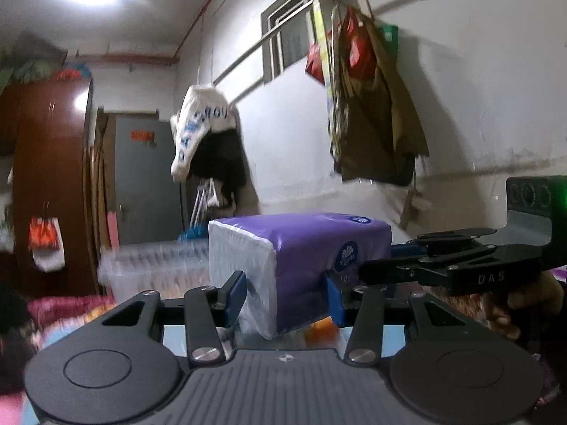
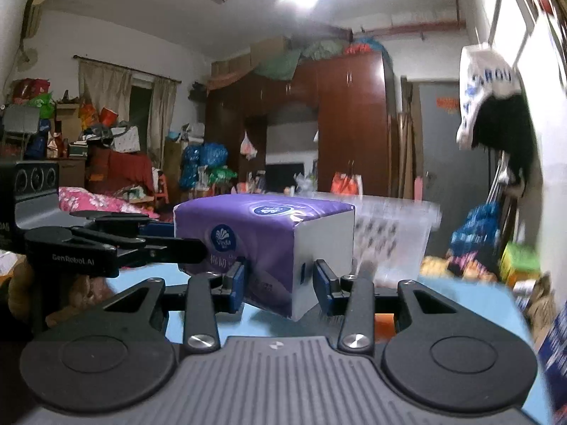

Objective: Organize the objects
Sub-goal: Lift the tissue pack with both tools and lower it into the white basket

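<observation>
Clearly the tidying is midway: the purple tissue pack (image 1: 301, 258) is up off the blue worktop (image 2: 460, 294), carried in the air between both tools, and it has not yet been set down anywhere. A clear plastic storage box (image 2: 393, 233) stands just behind it, a likely place for it, though that is only my guess. Putting the pack away is what remains, as far as I can see. The left hand-held gripper (image 1: 285, 295) is partly open, its blue pads against the pack's near corner, one on the white end face and one on the purple side. The right hand-held gripper (image 2: 280, 281) grips the opposite corner the same way, jaws at a middling width, pressing the wrapper
</observation>
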{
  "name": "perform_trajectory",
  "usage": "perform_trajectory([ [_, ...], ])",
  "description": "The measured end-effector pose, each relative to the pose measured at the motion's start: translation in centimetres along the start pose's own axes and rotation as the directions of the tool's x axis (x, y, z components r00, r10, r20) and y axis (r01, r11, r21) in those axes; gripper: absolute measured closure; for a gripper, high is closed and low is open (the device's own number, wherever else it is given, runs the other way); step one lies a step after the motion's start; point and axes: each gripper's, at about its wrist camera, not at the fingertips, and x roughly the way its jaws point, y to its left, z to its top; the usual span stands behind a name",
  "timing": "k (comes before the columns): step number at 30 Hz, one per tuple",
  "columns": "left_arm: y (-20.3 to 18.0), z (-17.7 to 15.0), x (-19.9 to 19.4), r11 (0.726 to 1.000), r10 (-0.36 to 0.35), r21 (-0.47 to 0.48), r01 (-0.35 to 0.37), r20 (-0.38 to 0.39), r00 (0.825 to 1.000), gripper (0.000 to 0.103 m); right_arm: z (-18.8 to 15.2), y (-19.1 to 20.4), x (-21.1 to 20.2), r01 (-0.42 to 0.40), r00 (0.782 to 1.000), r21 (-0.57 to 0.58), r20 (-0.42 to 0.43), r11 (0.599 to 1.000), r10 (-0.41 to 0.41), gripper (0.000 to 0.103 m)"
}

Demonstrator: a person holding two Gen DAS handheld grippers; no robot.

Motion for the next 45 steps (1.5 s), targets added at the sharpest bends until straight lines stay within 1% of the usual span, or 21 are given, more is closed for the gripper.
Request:
perform_trajectory([
  [3,2.0,3.9,2.0,1.000,-0.008,0.020,0.007,0.024,1.000,0.053,3.8,-1.0,1.7,0.020,0.999,-0.024,0.034,1.000,-0.019,0.059],
  [6,5.2,6.9,5.3,0.999,-0.046,0.008,0.046,0.008,0.999,0.053,7.0,-2.6,4.6,0.047,0.998,-0.044,0.042,0.998,-0.046,0.060],
  [8,7.7,7.9,7.9,0.997,-0.072,-0.038,0.071,-0.017,0.997,0.053,8.6,-4.1,7.1,0.063,0.997,-0.040,0.036,0.997,-0.062,0.060],
  [11,10.1,7.8,11.7,0.997,-0.062,-0.060,0.058,-0.079,0.995,0.053,9.5,-6.2,11.1,0.078,0.997,-0.014,-0.023,0.997,-0.078,0.060],
  [15,12.8,5.8,16.3,0.992,-0.056,-0.124,0.033,-0.188,0.981,0.053,8.3,-8.5,16.0,0.101,0.987,0.016,-0.129,0.995,-0.098,0.061],
  [17,14.1,4.9,18.2,0.988,-0.043,-0.155,0.006,-0.236,0.971,0.053,7.3,-9.6,18.0,0.112,0.980,0.041,-0.171,0.993,-0.104,0.061],
  [20,15.2,3.8,20.6,0.984,-0.010,-0.174,-0.046,-0.311,0.950,0.053,5.7,-11.1,20.4,0.123,0.968,0.084,-0.231,0.989,-0.100,0.061],
  [23,15.5,3.1,21.8,0.984,0.021,-0.159,-0.084,-0.364,0.931,0.053,4.6,-11.8,21.4,0.133,0.954,0.095,-0.283,0.987,-0.101,0.062],
  [26,16.2,2.6,22.8,0.979,0.027,-0.175,-0.107,-0.411,0.911,0.053,4.1,-11.6,21.6,0.151,0.940,0.097,-0.322,0.984,-0.112,0.062],
  [30,16.9,2.1,24.2,0.973,0.043,-0.180,-0.142,-0.469,0.882,0.053,4.0,-11.5,22.6,0.166,0.912,0.095,-0.393,0.982,-0.116,0.063],
  [33,16.7,1.8,24.0,0.976,0.062,-0.155,-0.155,-0.483,0.874,0.052,4.0,-11.6,23.4,0.163,0.894,0.080,-0.434,0.983,-0.113,0.063],
  [34,16.6,1.9,24.0,0.976,0.071,-0.149,-0.162,-0.480,0.874,0.052,3.9,-11.6,23.4,0.156,0.891,0.078,-0.441,0.985,-0.106,0.063],
  [35,16.6,2.0,23.8,0.975,0.083,-0.146,-0.170,-0.470,0.879,0.050,3.9,-11.7,23.2,0.151,0.893,0.087,-0.440,0.985,-0.098,0.064],
  [36,16.6,2.2,23.7,0.973,0.090,-0.148,-0.175,-0.456,0.885,0.041,3.9,-11.8,23.0,0.146,0.896,0.090,-0.434,0.985,-0.094,0.064],
  [37,16.5,2.4,23.3,0.973,0.095,-0.149,-0.176,-0.436,0.895,0.034,4.0,-11.9,22.9,0.149,0.899,0.090,-0.428,0.985,-0.097,0.062],
  [38,16.3,2.7,22.9,0.973,0.110,-0.141,-0.183,-0.414,0.903,0.024,4.2,-11.9,22.5,0.161,0.901,0.086,-0.419,0.983,-0.111,0.052],
  [39,16.0,3.1,22.2,0.973,0.134,-0.123,-0.195,-0.387,0.912,0.021,4.4,-11.6,22.2,0.177,0.903,0.080,-0.410,0.981,-0.130,0.045],
  [41,15.4,3.9,20.2,0.970,0.171,-0.108,-0.216,-0.325,0.930,0.020,5.1,-10.9,20.4,0.207,0.917,0.046,-0.357,0.977,-0.177,0.013],
  [43,14.9,4.8,17.3,0.963,0.194,-0.135,-0.233,-0.249,0.949,0.012,6.0,-10.2,18.1,0.230,0.936,0.026,-0.279,0.973,-0.213,0.002],
  [44,14.7,5.0,15.6,0.960,0.199,-0.152,-0.233,-0.211,0.957,0.003,6.3,-9.7,16.3,0.240,0.945,0.031,-0.235,0.970,-0.226,0.000],
  [45,14.4,5.0,14.3,0.957,0.201,-0.170,-0.234,-0.191,0.961,0.000,6.5,-9.4,14.9,0.243,0.951,0.040,-0.206,0.969,-0.229,0.000],
])
